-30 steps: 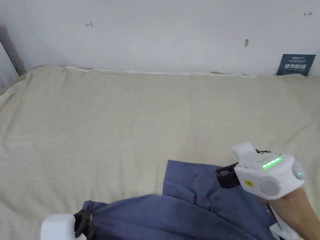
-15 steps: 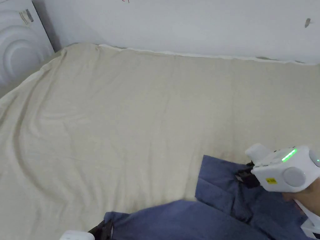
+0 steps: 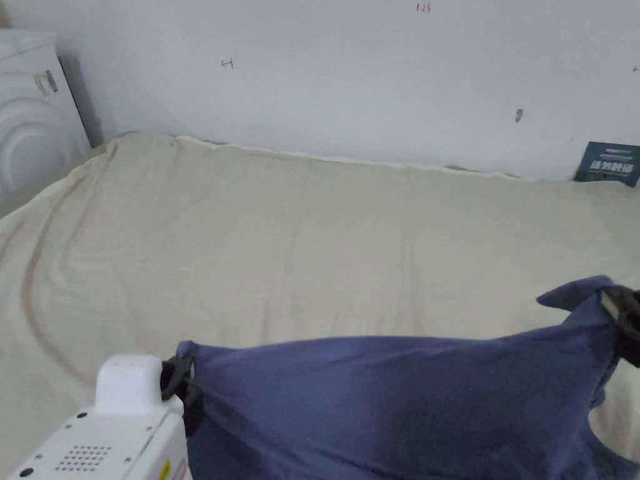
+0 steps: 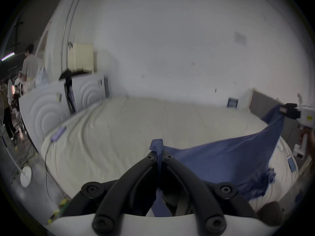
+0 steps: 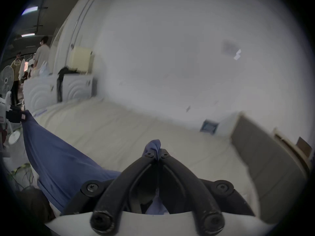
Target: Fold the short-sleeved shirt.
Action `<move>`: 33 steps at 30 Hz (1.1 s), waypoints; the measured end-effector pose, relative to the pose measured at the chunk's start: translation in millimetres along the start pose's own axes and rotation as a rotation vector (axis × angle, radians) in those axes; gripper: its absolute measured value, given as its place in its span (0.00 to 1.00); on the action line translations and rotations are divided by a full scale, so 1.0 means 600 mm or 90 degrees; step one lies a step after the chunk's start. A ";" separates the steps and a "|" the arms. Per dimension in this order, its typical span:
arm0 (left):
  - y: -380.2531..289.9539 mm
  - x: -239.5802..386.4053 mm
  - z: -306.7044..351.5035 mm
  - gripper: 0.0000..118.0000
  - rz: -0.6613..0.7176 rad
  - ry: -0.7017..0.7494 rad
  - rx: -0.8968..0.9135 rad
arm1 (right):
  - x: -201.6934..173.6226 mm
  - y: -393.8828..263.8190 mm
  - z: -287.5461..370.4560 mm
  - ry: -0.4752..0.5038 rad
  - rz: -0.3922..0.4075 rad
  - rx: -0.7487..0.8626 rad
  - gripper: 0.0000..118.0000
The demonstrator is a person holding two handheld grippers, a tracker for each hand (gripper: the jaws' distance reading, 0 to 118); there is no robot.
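Note:
The blue short-sleeved shirt [image 3: 400, 406] hangs stretched in the air between both grippers, above the near edge of the beige bed sheet [image 3: 312, 250]. My left gripper [image 3: 181, 381] is shut on one corner of the shirt at the lower left. My right gripper [image 3: 619, 312] is shut on the other corner at the right edge. In the left gripper view the jaws [image 4: 158, 154] pinch a fold of blue cloth, and the shirt [image 4: 230, 159] runs right toward the other gripper [image 4: 288, 112]. In the right gripper view the jaws [image 5: 157, 152] pinch blue cloth too, and the shirt [image 5: 56, 158] sags leftward.
The bed sheet stretches wide up to a white wall [image 3: 375, 75]. A white ribbed panel [image 3: 31, 131] stands at the left. A dark blue card [image 3: 612, 164] leans on the wall at the right. People [image 4: 29, 66] stand far off to the left.
Both grippers have lifted the shirt off the sheet and pulled apart, so it now hangs taut between them. The right gripper moved out to the right. The head camera also shifted.

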State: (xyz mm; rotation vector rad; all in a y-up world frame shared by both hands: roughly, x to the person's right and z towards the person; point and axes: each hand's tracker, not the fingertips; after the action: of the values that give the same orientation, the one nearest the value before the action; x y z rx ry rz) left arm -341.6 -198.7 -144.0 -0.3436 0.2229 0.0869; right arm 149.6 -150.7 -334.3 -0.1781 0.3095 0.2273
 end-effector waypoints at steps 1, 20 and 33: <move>0.029 0.003 0.013 0.02 -0.009 0.001 0.034 | 0.024 0.033 0.040 -0.019 -0.012 0.029 0.00; 0.527 0.072 -0.034 0.02 0.034 -0.090 0.250 | 0.181 0.423 0.101 -0.206 -0.145 0.192 0.00; 0.623 0.063 -0.178 0.02 0.002 -0.060 0.257 | 0.168 0.537 -0.050 -0.255 -0.147 0.206 0.00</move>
State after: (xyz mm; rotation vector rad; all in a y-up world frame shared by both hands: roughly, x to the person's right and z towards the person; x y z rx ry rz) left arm -372.1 116.9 -371.8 0.0623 0.1432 0.0585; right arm 155.1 171.6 -439.3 0.1522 -0.0757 -0.0199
